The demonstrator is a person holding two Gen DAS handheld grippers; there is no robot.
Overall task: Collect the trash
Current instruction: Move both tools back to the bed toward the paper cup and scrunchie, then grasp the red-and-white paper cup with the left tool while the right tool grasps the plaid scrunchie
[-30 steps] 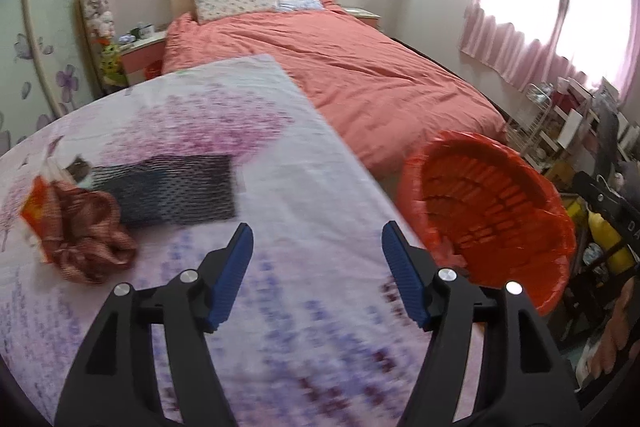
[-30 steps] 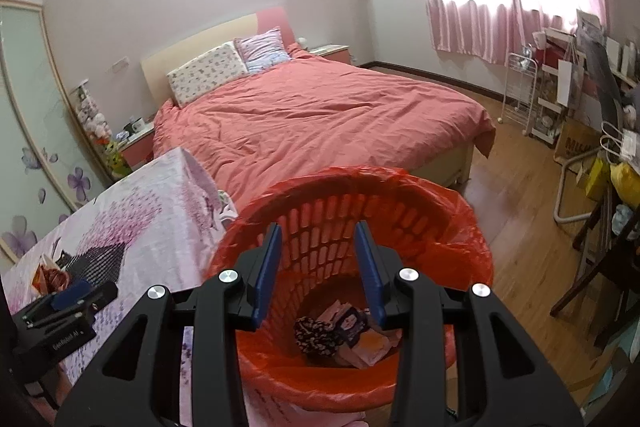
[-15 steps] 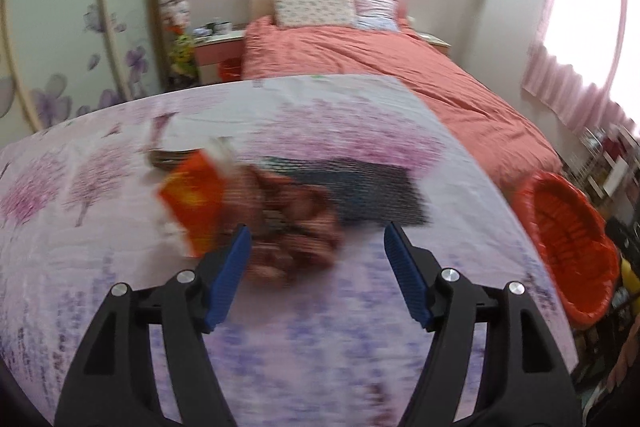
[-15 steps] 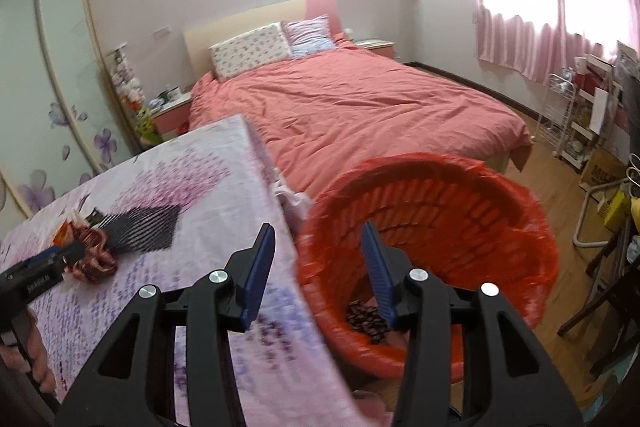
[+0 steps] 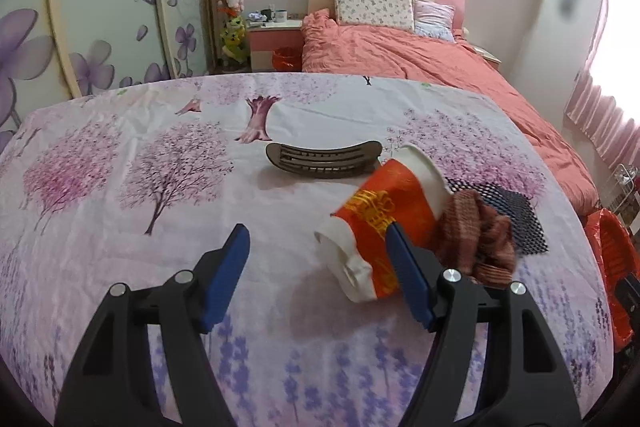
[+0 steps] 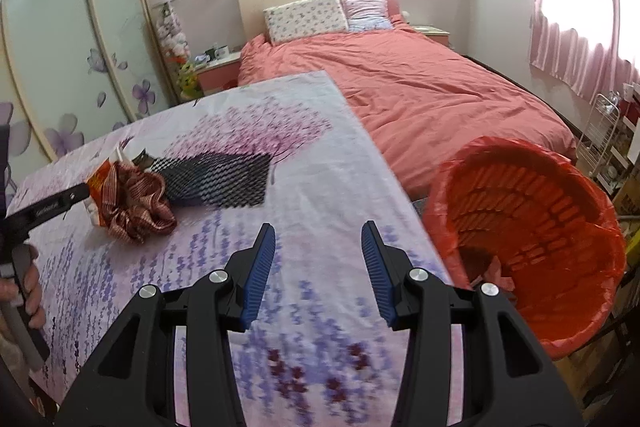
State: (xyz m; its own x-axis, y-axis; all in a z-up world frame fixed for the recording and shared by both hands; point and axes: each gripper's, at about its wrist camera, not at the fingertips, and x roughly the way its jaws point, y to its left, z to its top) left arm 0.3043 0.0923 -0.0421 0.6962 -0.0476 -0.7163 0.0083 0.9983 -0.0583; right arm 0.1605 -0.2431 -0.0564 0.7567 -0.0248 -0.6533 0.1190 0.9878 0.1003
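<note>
A crushed red and white paper cup (image 5: 378, 223) lies on its side on the floral tablecloth (image 5: 160, 163). My left gripper (image 5: 318, 275) is open just in front of it, the right finger (image 5: 408, 279) touching the cup's near side. A brown-red scrunchie (image 5: 478, 241) lies against the cup, with a black mesh sheet (image 5: 508, 211) behind it. In the right wrist view the scrunchie (image 6: 136, 205), mesh (image 6: 218, 179) and cup (image 6: 100, 183) lie far left. My right gripper (image 6: 318, 267) is open and empty over the table's right side, beside the red-lined trash basket (image 6: 532, 211).
A brown hair clip (image 5: 324, 159) lies on the table beyond the cup. The basket stands off the table's right edge (image 5: 608, 251) and holds some scraps. A pink bed (image 6: 420, 83) lies behind, a wardrobe (image 5: 100, 7) at left, a wire rack (image 6: 604, 139) at right.
My left gripper swung left from the basket side and closed in on the cup and scrunchie. My right gripper moved left off the basket to over the table and opened wider.
</note>
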